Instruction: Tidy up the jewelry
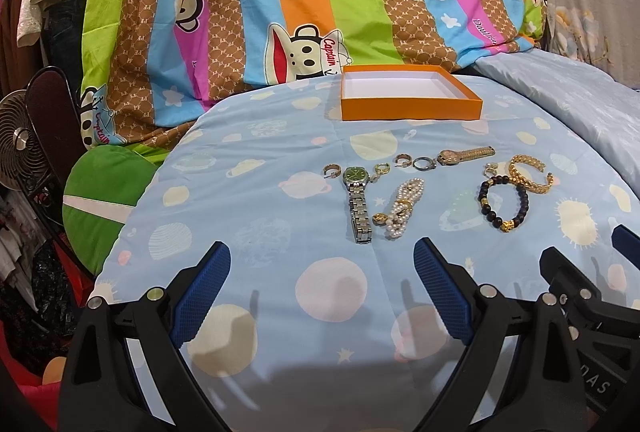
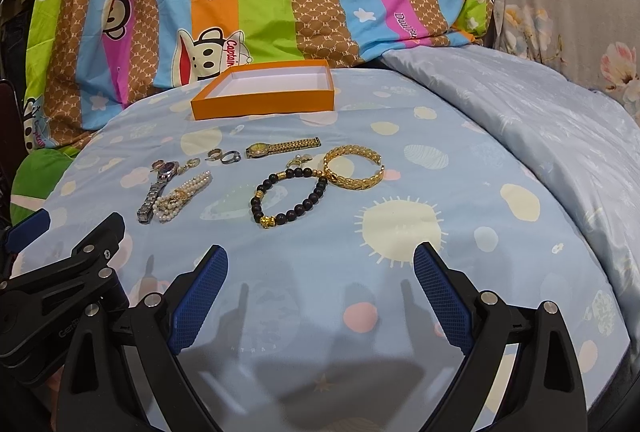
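Left wrist view: the left tongs (image 1: 322, 292) hover low over a bed covered by a pale blue sheet printed with planets (image 1: 248, 216), blue-padded jaws wide apart and holding nothing. Ahead of them the jewelry lies spread in a loose band. Nearest, just beyond the tips, lie a silver metal-link watch with a green dial (image 1: 357, 202) and, touching its right side, a bunched white pearl bracelet with gold links (image 1: 400, 210). Right of those lie a dark wooden bead bracelet with gold charms (image 1: 502, 202) and an open gold chain-pattern bangle (image 1: 530, 174). Farther back lie small hoop earrings, a ring, and a gold watch with a gold band (image 1: 464, 155). Beyond everything sits a shallow orange cardboard box with a white inside (image 1: 408, 92), empty.

Right wrist view: the right tongs (image 2: 320, 292) are likewise spread apart and empty, near the dark bead bracelet (image 2: 288, 198), with the gold bangle (image 2: 352, 168) farther and to the right. The orange box (image 2: 262, 92) stands far left of centre.

Judging from the empty box, sorting has not begun; this looks like the approach before a first pick. The next move would call for lowering one pair of tongs over a single piece, closing gently, and carrying it to the box. The soft sheet may make thin pieces hard to pinch.
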